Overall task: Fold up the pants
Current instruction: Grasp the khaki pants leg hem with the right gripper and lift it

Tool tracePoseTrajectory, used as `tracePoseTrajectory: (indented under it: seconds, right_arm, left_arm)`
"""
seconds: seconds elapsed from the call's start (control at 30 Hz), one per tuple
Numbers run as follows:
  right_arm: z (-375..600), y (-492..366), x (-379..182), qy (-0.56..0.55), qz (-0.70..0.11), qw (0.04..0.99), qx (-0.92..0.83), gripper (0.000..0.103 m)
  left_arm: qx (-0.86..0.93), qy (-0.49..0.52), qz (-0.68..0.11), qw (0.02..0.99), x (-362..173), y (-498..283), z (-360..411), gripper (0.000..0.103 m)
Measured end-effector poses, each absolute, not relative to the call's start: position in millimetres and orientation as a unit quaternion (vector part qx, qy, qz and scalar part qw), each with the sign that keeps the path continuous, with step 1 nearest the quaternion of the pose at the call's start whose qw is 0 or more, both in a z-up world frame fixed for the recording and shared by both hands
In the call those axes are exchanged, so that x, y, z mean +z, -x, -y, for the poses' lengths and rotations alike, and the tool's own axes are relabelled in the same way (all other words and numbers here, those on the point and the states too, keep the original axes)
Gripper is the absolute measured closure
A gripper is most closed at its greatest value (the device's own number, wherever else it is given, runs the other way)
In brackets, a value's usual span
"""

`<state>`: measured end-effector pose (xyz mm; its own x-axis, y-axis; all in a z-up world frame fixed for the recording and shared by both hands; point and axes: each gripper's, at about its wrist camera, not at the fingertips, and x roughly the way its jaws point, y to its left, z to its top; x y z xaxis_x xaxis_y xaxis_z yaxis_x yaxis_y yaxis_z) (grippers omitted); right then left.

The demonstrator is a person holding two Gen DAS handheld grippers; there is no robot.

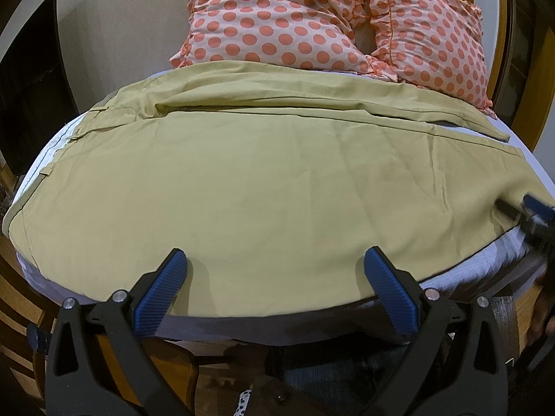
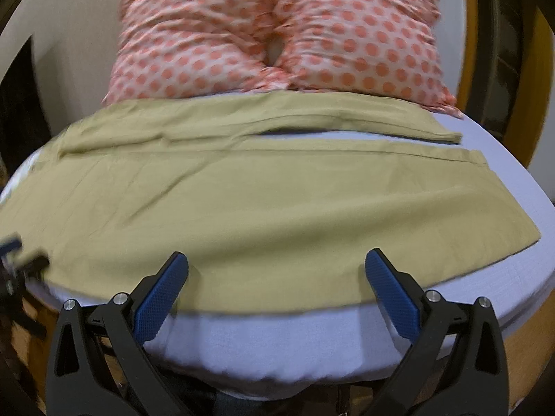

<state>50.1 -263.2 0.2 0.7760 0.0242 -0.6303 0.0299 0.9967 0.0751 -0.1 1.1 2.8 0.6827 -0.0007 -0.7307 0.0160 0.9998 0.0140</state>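
Observation:
Khaki pants (image 1: 242,180) lie spread flat across the bed, waistband at the left, both legs running to the right, hems at the right (image 2: 503,232). The near leg covers most of the bed; the far leg (image 2: 312,118) lies by the pillows. My left gripper (image 1: 275,260) is open and empty over the near edge of the pants. My right gripper (image 2: 276,263) is open and empty over the near leg's lower edge. The right gripper also shows blurred at the right edge of the left wrist view (image 1: 530,218); the left gripper shows at the left edge of the right wrist view (image 2: 17,260).
Two polka-dot pillows (image 1: 295,17) (image 2: 364,34) lean at the head of the bed. A pale sheet (image 2: 277,339) covers the mattress. A wooden bed frame (image 1: 20,294) and a wooden frame (image 2: 475,52) flank the bed. A dark screen (image 1: 31,86) stands at the left.

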Motion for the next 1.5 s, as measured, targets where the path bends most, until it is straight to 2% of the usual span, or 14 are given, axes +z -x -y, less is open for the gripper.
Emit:
tracePoseTrajectory:
  seconds: [0.13,0.3,0.37,0.5,0.57,0.8,0.9,0.93,1.0,1.03,1.07,1.17,1.33,1.5]
  right_arm:
    - [326,-88,57,-0.125,-0.294,0.947,-0.040,0.001]
    - [405,-182,91,-0.229,-0.297,0.918,-0.128,0.004]
    - [421,-224,92,-0.229,-0.306,0.909,-0.167,0.019]
    - [450,-312,69,-0.241,-0.363,0.875,-0.210,0.037]
    - [462,-349,46,-0.265,-0.397,0.848,-0.231,0.050]
    - [482,-403,1,-0.317,-0.419,0.805,-0.276,0.050]
    - [476,-417,-5,-0.259,-0.425,0.809,-0.313,0.049]
    - [472,-421,-8,-0.228,-0.430,0.812,-0.321,0.052]
    - [468,-419,-13,-0.200,-0.424,0.822,-0.324,0.065]
    - [469,-415,-15,-0.198,-0.414,0.830,-0.318,0.078]
    - [473,-409,-18,-0.202,-0.404,0.834,-0.317,0.086]
    - [495,-389,-26,-0.270,-0.376,0.840,-0.284,0.099]
    - [519,-328,-15,-0.392,-0.287,0.854,-0.188,0.099]
    - [534,-196,0,-0.464,-0.202,0.859,-0.075,0.099]
  left_arm:
    - [0.012,-0.007,-0.385,0.923,11,-4,-9,0.002]
    - [0.001,0.032,-0.366,0.930,28,-19,-23,0.002]
    - [-0.003,0.045,-0.364,0.930,34,-26,-27,0.002]
    - [-0.003,0.051,-0.365,0.929,38,-40,-29,0.002]
    - [-0.001,0.044,-0.370,0.928,37,-47,-27,0.002]
    - [0.010,0.020,-0.370,0.929,34,-63,-29,0.002]
    - [0.011,0.022,-0.379,0.925,29,-70,-31,0.002]
    - [0.011,0.023,-0.382,0.924,27,-72,-31,0.002]
    - [0.010,0.027,-0.385,0.922,24,-73,-32,0.002]
    - [0.010,0.029,-0.385,0.922,24,-73,-33,0.002]
    - [0.009,0.032,-0.384,0.923,24,-72,-34,0.002]
    - [0.003,0.047,-0.380,0.924,26,-70,-39,0.002]
    - [0.003,0.058,-0.366,0.929,32,-61,-45,0.002]
    - [-0.008,0.075,-0.343,0.936,40,-51,-56,0.002]
